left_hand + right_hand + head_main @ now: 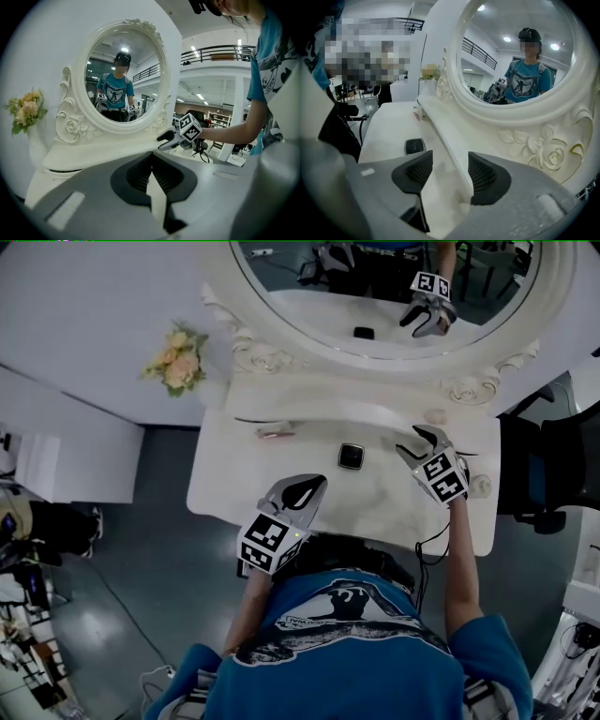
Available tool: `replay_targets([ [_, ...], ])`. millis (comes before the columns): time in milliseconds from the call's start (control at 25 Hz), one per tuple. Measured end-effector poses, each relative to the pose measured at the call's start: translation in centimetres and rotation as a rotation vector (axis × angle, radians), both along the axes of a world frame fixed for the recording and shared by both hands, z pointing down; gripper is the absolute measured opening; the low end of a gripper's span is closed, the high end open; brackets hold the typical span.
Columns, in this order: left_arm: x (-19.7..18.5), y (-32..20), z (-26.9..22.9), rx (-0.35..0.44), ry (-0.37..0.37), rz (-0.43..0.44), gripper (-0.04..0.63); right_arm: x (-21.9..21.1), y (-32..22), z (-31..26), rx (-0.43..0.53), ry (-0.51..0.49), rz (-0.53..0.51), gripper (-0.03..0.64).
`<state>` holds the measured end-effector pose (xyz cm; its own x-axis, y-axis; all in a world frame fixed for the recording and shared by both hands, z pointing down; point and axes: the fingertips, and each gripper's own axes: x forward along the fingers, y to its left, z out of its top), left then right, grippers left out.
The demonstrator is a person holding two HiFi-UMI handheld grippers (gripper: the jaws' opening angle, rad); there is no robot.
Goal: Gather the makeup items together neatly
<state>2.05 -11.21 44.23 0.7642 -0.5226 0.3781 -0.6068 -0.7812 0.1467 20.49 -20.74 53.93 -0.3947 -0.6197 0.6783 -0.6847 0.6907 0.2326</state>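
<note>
My left gripper [307,487] is pressed together, empty. My right gripper [423,435] hangs spread above the surface [234,486], beside the compact [351,457].

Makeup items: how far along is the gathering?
Nothing looks gathered: the black compact lies on the table, apart from the small pinkish item by the mirror. Nothing in hand: left tool shut, empty; right tool open, empty. Left: bring both items together.

Compact [351,456] on table [234,486] before mirror [309,296] — slim item [275,433] at its left, flowers [176,360] left of mirror
</note>
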Motion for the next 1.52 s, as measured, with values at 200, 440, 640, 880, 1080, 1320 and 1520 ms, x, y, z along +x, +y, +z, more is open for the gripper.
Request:
replay_targets([
  [200, 1.2, -0.3, 0.0, 0.002, 0.001, 0.029, 0.015, 4.3, -1.5, -1.0, 0.036, 0.087, 0.077, 0.217],
  [440, 2.0, -0.5, 0.1, 0.001, -0.006, 0.032, 0.015, 8.6, -3.2, -1.3, 0.054, 0.146, 0.173, 0.143],
  [640, 2.2, -0.5, 0.3, -0.006, -0.021, 0.019, 0.015, 10.2, -4.5, 0.2, 0.038, 0.161, 0.203, 0.136],
  [880, 1.9, -0.3, 0.5, -0.014, -0.037, -0.012, 0.015, 10.8, -5.5, 0.8, 0.055, 0.016, 0.326, 0.082],
  [1080, 2.2, 0.1, 0.7, -0.018, -0.044, -0.032, 0.015, 11.1, -5.6, 1.1, 0.027, -0.084, 0.411, 0.063],
  [1320, 2.9, 1.2, 1.4, -0.036, -0.049, -0.062, 0.015, 11.2, -5.3, 1.1, 0.059, -0.159, 0.455, 0.051],
  [1520, 2.7, 2.6, 2.3, -0.060, -0.058, -0.091, 0.015, 11.1, -4.9, 1.1, 0.091, -0.128, 0.447, 0.043],
])
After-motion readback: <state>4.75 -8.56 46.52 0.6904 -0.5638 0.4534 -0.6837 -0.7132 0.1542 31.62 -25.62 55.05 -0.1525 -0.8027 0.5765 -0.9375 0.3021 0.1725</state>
